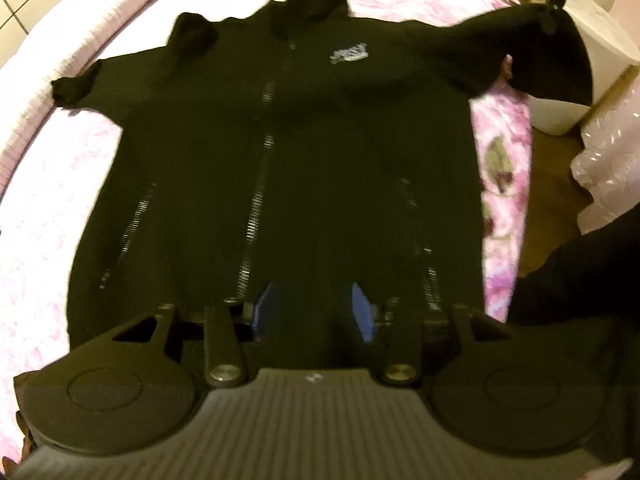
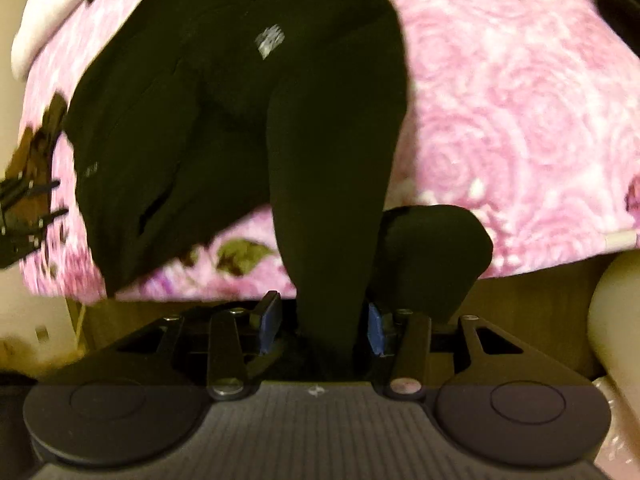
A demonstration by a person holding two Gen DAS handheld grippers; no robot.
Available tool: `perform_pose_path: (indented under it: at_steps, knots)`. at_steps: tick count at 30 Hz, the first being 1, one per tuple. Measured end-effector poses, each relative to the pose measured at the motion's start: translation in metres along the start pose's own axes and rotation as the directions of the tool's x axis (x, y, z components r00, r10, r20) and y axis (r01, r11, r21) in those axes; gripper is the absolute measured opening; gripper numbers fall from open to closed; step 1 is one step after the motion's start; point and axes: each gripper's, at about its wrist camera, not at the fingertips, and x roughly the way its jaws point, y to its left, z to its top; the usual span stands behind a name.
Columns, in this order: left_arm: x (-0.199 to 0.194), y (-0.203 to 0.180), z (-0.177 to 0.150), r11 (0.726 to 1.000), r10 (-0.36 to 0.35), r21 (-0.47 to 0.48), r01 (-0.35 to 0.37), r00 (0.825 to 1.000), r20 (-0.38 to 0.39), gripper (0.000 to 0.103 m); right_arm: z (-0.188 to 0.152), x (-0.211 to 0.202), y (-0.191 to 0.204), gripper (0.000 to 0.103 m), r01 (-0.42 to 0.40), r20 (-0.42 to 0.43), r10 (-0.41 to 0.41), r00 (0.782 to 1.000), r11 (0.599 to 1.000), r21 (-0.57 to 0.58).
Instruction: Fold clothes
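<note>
A: Start nearest the cameras. What are the two tools doing?

B: The left gripper, with its blue-padded fingers, sits low at the hem of the black zip-front jacket with a small silver chest logo. Its jaws are spread, with dark cloth between the pads — whether it pinches the hem or only hovers over it, I cannot tell. The right gripper is clamped on the jacket's black sleeve, which runs up from its pads toward the body of the garment.

A: And where is the jacket?

B: Spread front-up on the pink rose-patterned bedspread. The body lies flat and full width, zipper closed down the middle. The sleeve on the left of the left-wrist view lies out sideways on the cover; the other sleeve is lifted off the bed at its cuff end, past the mattress edge.

A: So how far along is the folding?

B: Judging by the layout, little of a fold shows — no side is turned in, the hem is not brought up. The held sleeve looks set to be laid across the chest. The other sleeve, both sides and the lengthwise fold seem left to do.

A: Its direction?

B: Long axis runs along the zipper, hem nearest the left gripper, collar pointing away toward the far side of the bed.
</note>
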Motion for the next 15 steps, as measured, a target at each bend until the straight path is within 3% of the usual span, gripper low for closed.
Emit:
perform_pose_path:
  at_steps: [4, 10, 15]
  knots:
    - [0.002, 0.028, 0.004, 0.999, 0.034, 0.001, -0.034, 0.999, 0.01, 0.047, 0.017, -0.009, 0.0, 0.055, 0.038, 0.081, -0.039, 0.996, 0.999, 0.022]
    - [0.015, 0.08, 0.024, 0.995, 0.101, -0.028, -0.101, 0.995, 0.021, 0.053, 0.063, -0.016, 0.015, 0.055, 0.244, 0.122, -0.235, 0.964, 0.968, -0.062]
    - [0.037, 0.108, 0.078, 0.991, 0.127, -0.037, -0.125, 0.989, 0.071, 0.058, 0.107, -0.024, 0.008, 0.057, 0.245, 0.2, -0.227, 0.953, 0.967, -0.073]
